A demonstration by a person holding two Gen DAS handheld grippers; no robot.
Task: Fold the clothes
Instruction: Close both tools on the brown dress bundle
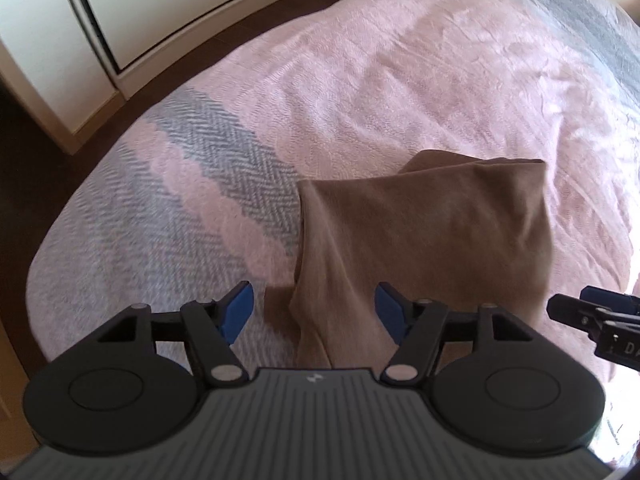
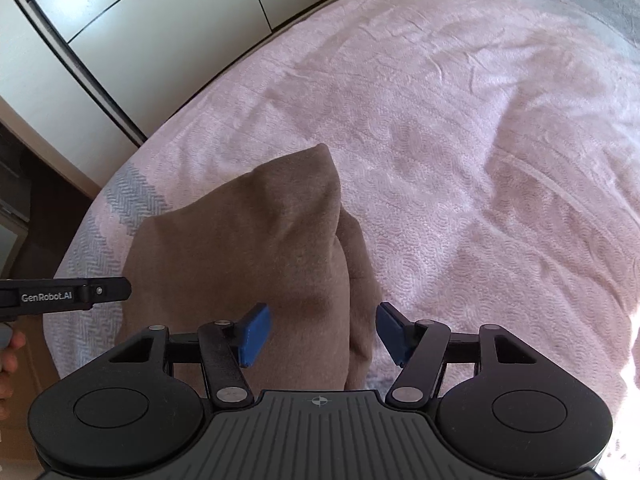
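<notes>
The left gripper is closest in the left wrist view. Its blue fingers are spread wide apart and hold nothing. The near edge of the brown cloth lies below and between them. The right gripper looks the same in its own view: blue fingers wide open, nothing held, with the cloth under them.

In the right wrist view, the side of the left gripper pokes in from the left edge. White letters on it read "GenRobot.AI". In the left wrist view, the other gripper pokes in from the right edge, and only the letters "DA" can be read there.

The brown cloth is folded into a thick, soft bundle. It is plain, with no print. Its far end rises in a bumpy ridge, and one far corner stands up in a point. It lies on the bed, near the close edge.

The bed has a pink cover with gray zigzag stripes. Past the bed is a dark floor, and then cream cupboard doors.
</notes>
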